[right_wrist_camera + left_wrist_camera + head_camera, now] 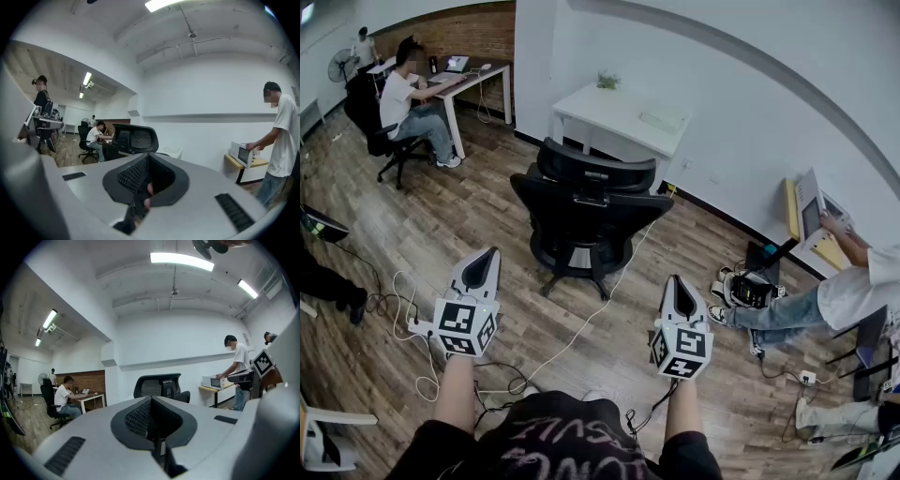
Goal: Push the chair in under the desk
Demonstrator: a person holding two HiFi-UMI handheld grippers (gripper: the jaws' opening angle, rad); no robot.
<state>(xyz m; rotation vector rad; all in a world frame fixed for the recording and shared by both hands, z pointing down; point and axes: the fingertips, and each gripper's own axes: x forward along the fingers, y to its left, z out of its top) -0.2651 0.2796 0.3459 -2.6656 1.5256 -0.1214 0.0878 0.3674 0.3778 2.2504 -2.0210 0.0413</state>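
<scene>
A black mesh-backed office chair [586, 217] stands on the wooden floor, pulled out from a small white desk [619, 117] against the white wall, its back toward me. The chair's backrest [157, 386] shows ahead in the left gripper view, and the same chair [133, 139] shows in the right gripper view. My left gripper [480, 269] is shut and empty, held short of the chair on its near left. My right gripper [680, 295] is also shut and empty, near and to the right of the chair. Neither touches the chair.
White cables [581, 328] trail across the floor near the chair's base. A seated person [411, 105] works at another desk at the far left. Another person [825, 295] stands at the right by a low shelf with a microwave [243, 153]. Bags and gear [748, 286] lie near the right wall.
</scene>
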